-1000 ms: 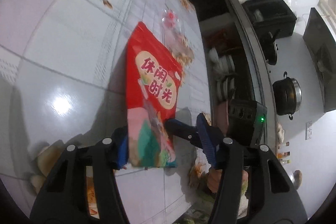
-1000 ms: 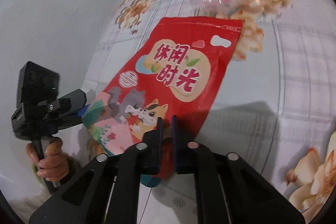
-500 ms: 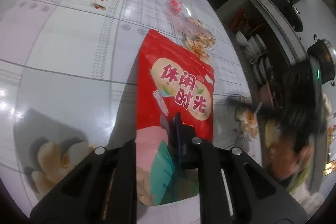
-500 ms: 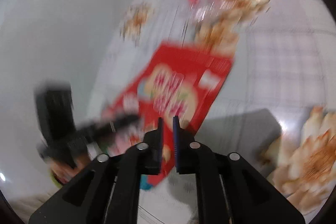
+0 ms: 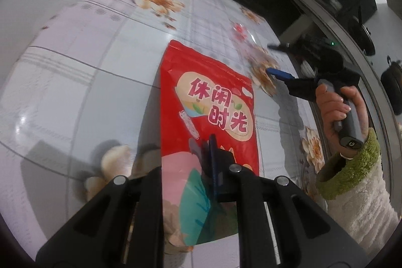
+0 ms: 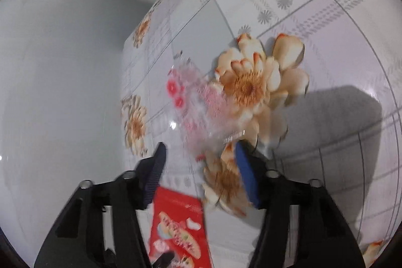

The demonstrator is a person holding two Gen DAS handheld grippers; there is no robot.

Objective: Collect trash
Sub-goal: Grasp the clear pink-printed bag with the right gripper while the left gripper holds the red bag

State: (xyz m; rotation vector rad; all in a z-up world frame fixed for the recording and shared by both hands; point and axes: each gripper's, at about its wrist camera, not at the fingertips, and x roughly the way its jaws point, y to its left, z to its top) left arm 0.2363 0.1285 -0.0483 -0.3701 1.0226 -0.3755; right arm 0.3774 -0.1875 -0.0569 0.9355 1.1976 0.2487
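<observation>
Left claw [image 5: 211, 155] pinches the red snack bag [image 5: 208, 102] above the counter [image 5: 75, 62]. Right claw [image 6: 198, 162], spread wide, nears the clear wrapper [image 6: 198, 102]; closing low on its crumpled edge looks wisest.

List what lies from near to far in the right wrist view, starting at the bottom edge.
Red snack pouch with Chinese lettering → open right claw → clear plastic wrapper with pink and red print → far edge of the flowered tablecloth.
</observation>
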